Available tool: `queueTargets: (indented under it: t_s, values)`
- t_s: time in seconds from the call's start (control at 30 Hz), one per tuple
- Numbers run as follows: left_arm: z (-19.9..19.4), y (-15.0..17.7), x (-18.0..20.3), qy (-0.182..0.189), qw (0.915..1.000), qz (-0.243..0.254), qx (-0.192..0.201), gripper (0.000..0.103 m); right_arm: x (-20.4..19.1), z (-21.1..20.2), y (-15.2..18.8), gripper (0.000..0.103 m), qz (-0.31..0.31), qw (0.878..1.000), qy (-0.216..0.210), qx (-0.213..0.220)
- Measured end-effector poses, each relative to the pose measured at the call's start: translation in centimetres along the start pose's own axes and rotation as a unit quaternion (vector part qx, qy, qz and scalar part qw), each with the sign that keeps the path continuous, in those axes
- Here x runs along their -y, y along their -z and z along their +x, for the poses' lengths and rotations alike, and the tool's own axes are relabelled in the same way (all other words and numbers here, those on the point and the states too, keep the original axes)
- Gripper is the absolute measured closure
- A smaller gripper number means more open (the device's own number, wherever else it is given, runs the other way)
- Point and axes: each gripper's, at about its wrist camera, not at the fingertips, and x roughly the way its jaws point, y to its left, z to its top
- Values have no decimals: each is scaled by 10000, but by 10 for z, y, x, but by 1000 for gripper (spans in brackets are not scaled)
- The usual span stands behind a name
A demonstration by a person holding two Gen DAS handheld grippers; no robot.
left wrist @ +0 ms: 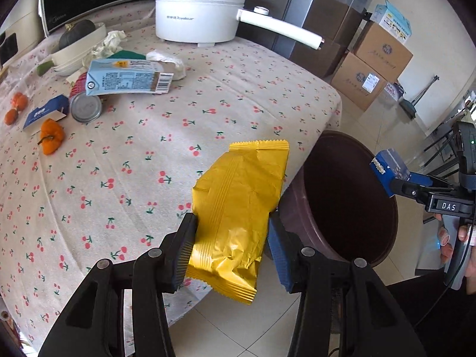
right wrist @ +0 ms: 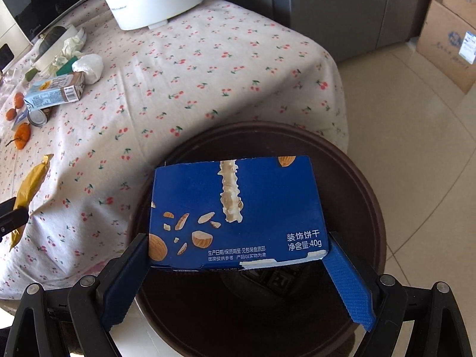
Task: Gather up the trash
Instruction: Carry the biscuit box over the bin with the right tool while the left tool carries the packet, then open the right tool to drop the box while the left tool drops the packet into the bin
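Observation:
My left gripper (left wrist: pixel 232 229) is shut on a yellow foil wrapper (left wrist: pixel 238 208), held over the table's edge just left of the dark brown bin (left wrist: pixel 357 247). The right gripper (right wrist: pixel 238 247) is shut on a flat blue biscuit box (right wrist: pixel 238 208) and holds it above the open mouth of the bin (right wrist: pixel 372 208). In the left wrist view the right gripper (left wrist: pixel 395 178) shows at the far right with the blue box (left wrist: pixel 389 166), a hand behind it. The yellow wrapper (right wrist: pixel 29 184) shows at the left edge of the right wrist view.
On the cherry-print tablecloth (left wrist: pixel 178 125) lie a light blue carton (left wrist: pixel 128 78), a tin can (left wrist: pixel 86 107), a small blue box (left wrist: pixel 44 114), crumpled tissues (left wrist: pixel 169 61), orange fruits (left wrist: pixel 52 136) and a white pot (left wrist: pixel 202 9). Cardboard boxes (left wrist: pixel 374 68) stand on the floor beyond.

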Motion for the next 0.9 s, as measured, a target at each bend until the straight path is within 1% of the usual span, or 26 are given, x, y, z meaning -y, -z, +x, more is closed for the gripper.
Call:
queueTargets:
  t_s: [0.23, 0.4, 0.5, 0.6, 0.73, 0.9]
  values:
    - [11, -1, 33, 271, 9994, 206, -76, 52, 26, 1, 13, 9, 137, 9998, 143, -63]
    - [20, -2, 55, 505, 9981, 319, -153, 52, 37, 1, 17, 9, 166, 9997, 177, -84]
    - [26, -5, 67, 581, 9974, 395, -176, 52, 40, 2, 19, 8, 175, 9997, 147, -113]
    - [32, -8, 78, 656, 9967, 445, -194, 52, 40, 5, 21, 7, 123, 9997, -16, -197]
    - [40, -8, 89, 744, 9957, 504, -241, 52, 39, 6, 24, 6, -1, 9997, 74, -233]
    - [49, -9, 100, 789, 9945, 619, -287, 52, 49, 7, 27, 6, 106, 9995, 86, -288]
